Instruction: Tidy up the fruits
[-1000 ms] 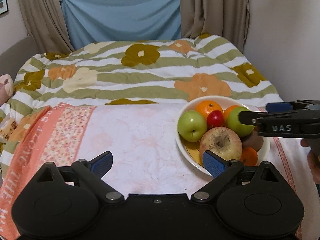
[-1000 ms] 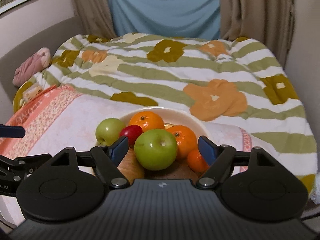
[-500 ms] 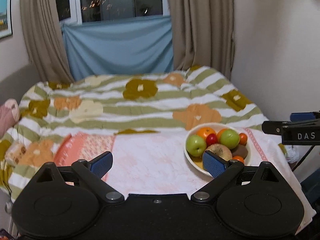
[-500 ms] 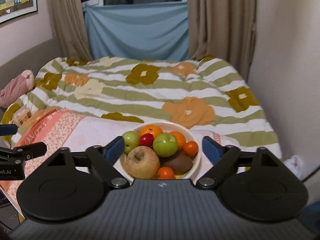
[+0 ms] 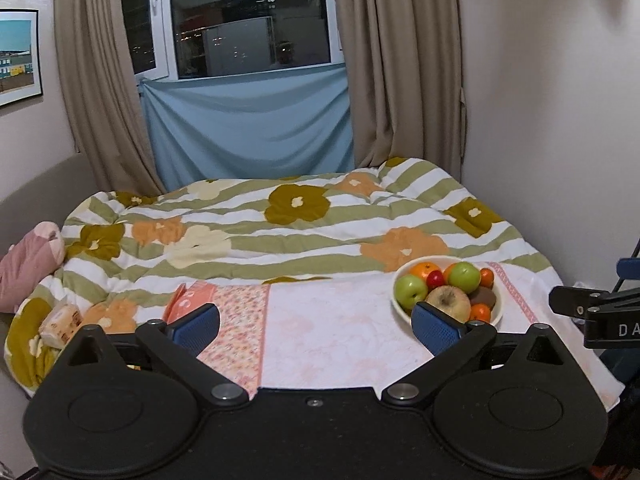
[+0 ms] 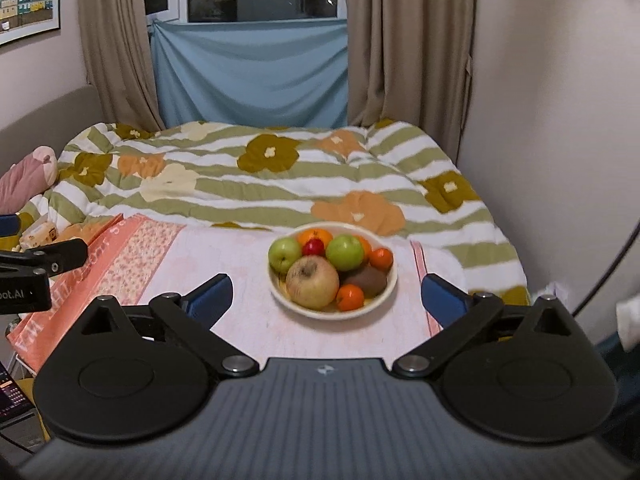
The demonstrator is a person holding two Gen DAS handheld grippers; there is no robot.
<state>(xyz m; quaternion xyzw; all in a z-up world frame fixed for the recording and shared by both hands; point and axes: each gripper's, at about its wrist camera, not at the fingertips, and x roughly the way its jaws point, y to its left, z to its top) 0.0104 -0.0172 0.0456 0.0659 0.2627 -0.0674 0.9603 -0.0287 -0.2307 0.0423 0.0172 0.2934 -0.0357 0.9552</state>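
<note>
A cream bowl sits on a pink-and-white cloth on the bed. It holds two green apples, a large yellowish apple, a small red fruit, oranges and a brown kiwi. The bowl also shows in the left wrist view. My right gripper is open and empty, held back from the bowl. My left gripper is open and empty, left of the bowl.
A green-striped floral duvet covers the bed behind the cloth. A pink soft toy and a tissue pack lie at the left. A wall borders the right side. Curtains and a blue sheet hang at the window.
Both grippers have pulled back and up from the bowl, so the bowl looks smaller and farther away. Both stay open and empty.
</note>
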